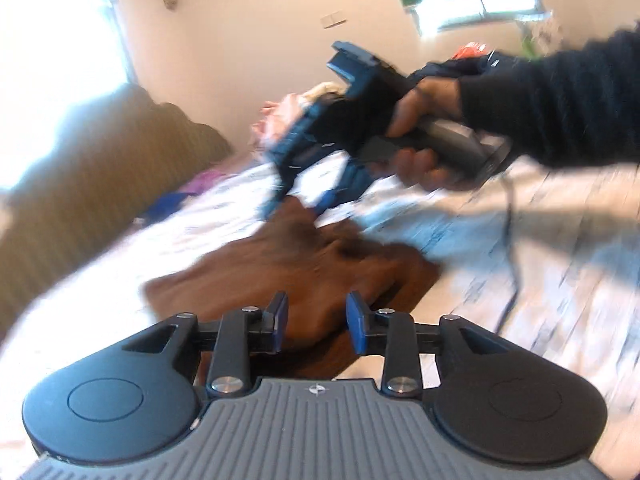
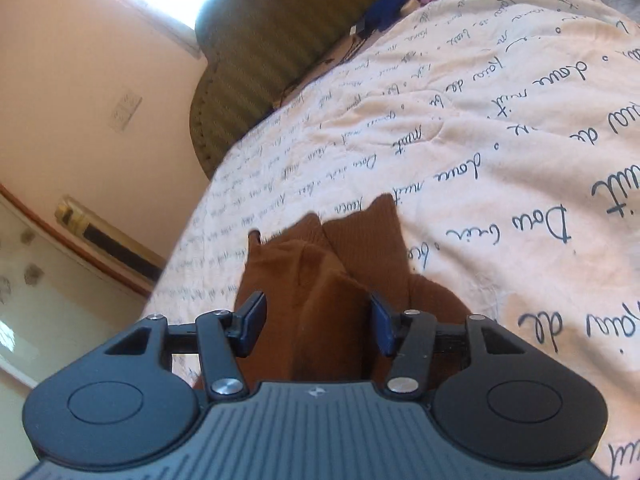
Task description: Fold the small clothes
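Brown knit garment [image 2: 320, 280] is what we're folding, and it's lying rumpled on the cream bedspread [image 2: 500, 152] with the handwriting print, roughly mid-bed. Can't tell if it's socks or some tiny top; the ribbed cuffs poke up at the far end in the right wrist view.

We reckon we're in the gather-and-fold step, not finished by any stretch, since the cloth is bunched rather than flat. Our right gripper [image 2: 316, 324] has its jaws spread wide with the fabric sitting between them, nothing pinched yet. Our left gripper [image 1: 317, 322] is also spread, hovering over the near edge of the garment. From the left view our right gripper looks like it's at the far end of the cloth, but that view is pretty blurry, so contact is hard to call.

Next move probably needs one side to close on an edge while the other pins or lifts the opposite edge, then carry it over.

Containers: none visible. Just a heap of other clothes [image 1: 288, 116] at the far end of the bed.
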`<state>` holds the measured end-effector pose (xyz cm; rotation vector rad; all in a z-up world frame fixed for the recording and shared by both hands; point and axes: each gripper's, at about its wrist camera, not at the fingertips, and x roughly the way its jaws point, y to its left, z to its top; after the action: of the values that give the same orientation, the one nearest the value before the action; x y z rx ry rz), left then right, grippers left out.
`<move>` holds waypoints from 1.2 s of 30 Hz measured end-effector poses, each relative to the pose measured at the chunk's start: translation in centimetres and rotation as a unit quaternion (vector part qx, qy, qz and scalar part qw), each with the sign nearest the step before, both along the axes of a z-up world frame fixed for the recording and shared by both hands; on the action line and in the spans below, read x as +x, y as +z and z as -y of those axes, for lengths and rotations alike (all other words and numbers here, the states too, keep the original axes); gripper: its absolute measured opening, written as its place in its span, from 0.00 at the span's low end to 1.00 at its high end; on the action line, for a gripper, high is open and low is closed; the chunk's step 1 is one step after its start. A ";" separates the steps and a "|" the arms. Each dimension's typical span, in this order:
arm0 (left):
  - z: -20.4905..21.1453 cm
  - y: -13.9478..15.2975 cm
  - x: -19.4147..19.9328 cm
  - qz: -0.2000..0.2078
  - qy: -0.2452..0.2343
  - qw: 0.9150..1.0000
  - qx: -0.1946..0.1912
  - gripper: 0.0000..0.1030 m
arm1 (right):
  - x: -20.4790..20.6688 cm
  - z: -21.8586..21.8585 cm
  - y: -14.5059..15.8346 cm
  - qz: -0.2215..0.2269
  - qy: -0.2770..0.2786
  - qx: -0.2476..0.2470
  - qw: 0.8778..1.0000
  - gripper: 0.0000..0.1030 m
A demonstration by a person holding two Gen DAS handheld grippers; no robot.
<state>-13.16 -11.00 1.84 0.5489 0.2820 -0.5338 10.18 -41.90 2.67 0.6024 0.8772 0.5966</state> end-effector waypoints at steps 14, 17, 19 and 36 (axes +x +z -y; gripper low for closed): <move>-0.6 -2.1 1.8 -0.008 0.107 0.993 0.055 0.44 | -0.5 0.3 -2.0 -0.010 -0.036 -0.054 0.998 0.15; -1.3 -1.4 1.2 0.004 0.101 0.993 0.057 0.45 | -2.6 1.6 -1.0 -0.024 -0.065 -0.013 0.997 0.30; -1.1 -1.7 1.3 0.010 0.097 0.994 0.054 0.51 | -4.9 2.2 0.3 -0.007 -0.052 0.005 0.999 0.41; 0.3 -2.1 4.0 0.011 0.107 0.993 0.048 0.12 | -10.7 -1.4 -0.1 -0.027 0.032 -0.073 0.996 0.06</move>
<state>-9.16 -11.30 -0.24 0.6095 0.3427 -0.3084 -0.49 -40.51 2.53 0.4608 0.9853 0.5704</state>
